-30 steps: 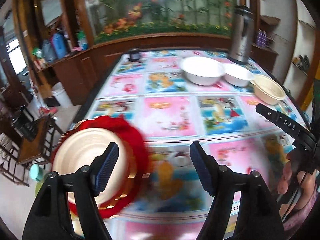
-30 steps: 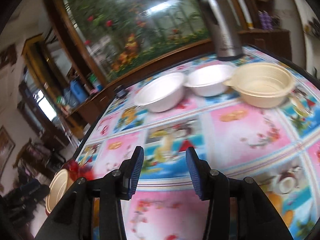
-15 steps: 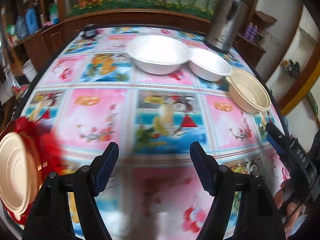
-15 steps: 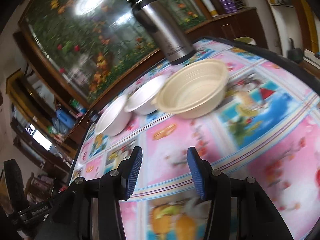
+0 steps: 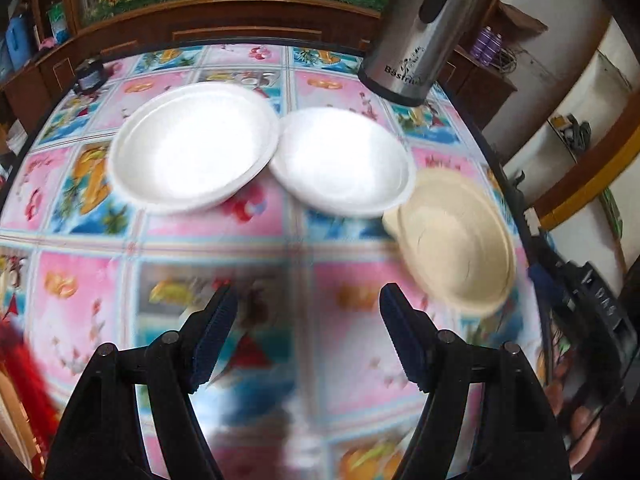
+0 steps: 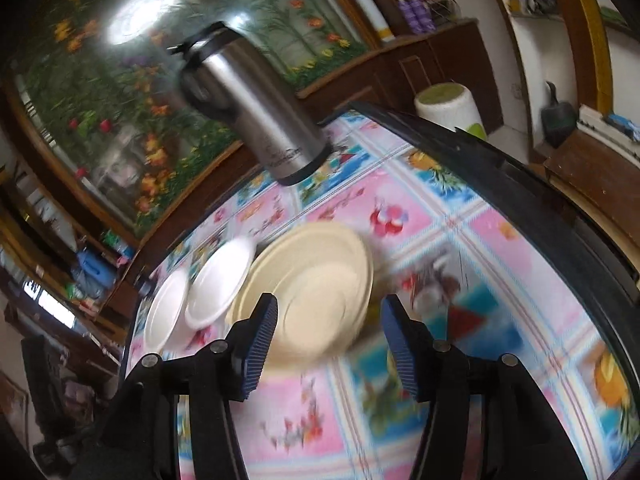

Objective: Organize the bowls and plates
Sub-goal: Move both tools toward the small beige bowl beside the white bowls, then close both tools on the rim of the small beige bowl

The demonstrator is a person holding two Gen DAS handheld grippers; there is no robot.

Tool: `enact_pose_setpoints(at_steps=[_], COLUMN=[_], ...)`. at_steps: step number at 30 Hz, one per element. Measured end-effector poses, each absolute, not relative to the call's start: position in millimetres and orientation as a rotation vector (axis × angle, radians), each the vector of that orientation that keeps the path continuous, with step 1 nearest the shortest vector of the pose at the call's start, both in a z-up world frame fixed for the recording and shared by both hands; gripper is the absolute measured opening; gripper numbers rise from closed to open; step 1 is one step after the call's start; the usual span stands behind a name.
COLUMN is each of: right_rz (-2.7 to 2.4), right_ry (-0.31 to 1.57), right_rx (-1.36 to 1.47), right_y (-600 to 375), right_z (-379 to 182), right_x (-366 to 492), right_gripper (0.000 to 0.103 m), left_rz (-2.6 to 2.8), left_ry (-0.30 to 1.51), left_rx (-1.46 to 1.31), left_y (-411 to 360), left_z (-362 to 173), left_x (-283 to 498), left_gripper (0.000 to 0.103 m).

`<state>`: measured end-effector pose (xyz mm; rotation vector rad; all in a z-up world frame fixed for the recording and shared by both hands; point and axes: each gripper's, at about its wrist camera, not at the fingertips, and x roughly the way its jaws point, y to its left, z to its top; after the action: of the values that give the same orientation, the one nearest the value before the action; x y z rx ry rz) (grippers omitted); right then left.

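Note:
Three bowls stand in a row on the patterned tablecloth: a large white bowl (image 5: 192, 160), a smaller white bowl (image 5: 340, 164) touching it, and a beige bowl (image 5: 456, 248) on the right. My left gripper (image 5: 306, 332) hovers open over bare cloth, short of the white bowls, with nothing between its fingers. My right gripper (image 6: 328, 340) points at the beige bowl (image 6: 316, 292). Its jaws are opening, and the bowl shows in the gap just ahead of the pads, untouched. The smaller white bowl (image 6: 224, 280) and the large white bowl (image 6: 168, 312) lie beyond, to the left.
A steel thermos (image 5: 420, 32) stands at the table's far right, behind the bowls. A red-rimmed plate stack (image 5: 16, 360) peeks in at the near left edge. A small dark jar (image 5: 90, 76) sits at the far left corner. The table's black edge (image 6: 520, 184) runs close by on the right.
The left gripper has swung right, away from the red-rimmed plate stack, and now faces the bowls. The right gripper has closed in on the beige bowl, and its jaws have widened.

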<state>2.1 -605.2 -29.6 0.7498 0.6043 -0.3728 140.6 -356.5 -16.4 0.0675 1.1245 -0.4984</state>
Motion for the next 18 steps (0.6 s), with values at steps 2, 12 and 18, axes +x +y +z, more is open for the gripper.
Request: enact_pose_setpoints(at_steps=[2, 12, 18], right_rz=[-0.389, -0.278, -0.271], right_ry=[0.612, 0.640, 0.674], right_rx=[0.806, 1.005, 1.044], right_y=[-619, -648, -648], right_z=[-38, -71, -83], right_x=[13, 17, 24], right_gripper=[0.057, 0.057, 0.057], left_rz=[-0.488, -0.540, -0.583], left_ry=[1.165, 1.248, 1.245], left_rx=[0.040, -0.139, -0.204], left_y=[-366, -392, -402], left_z=[-24, -46, -54], left_x=[151, 169, 168], left_gripper=[0.073, 0.073, 0.073])
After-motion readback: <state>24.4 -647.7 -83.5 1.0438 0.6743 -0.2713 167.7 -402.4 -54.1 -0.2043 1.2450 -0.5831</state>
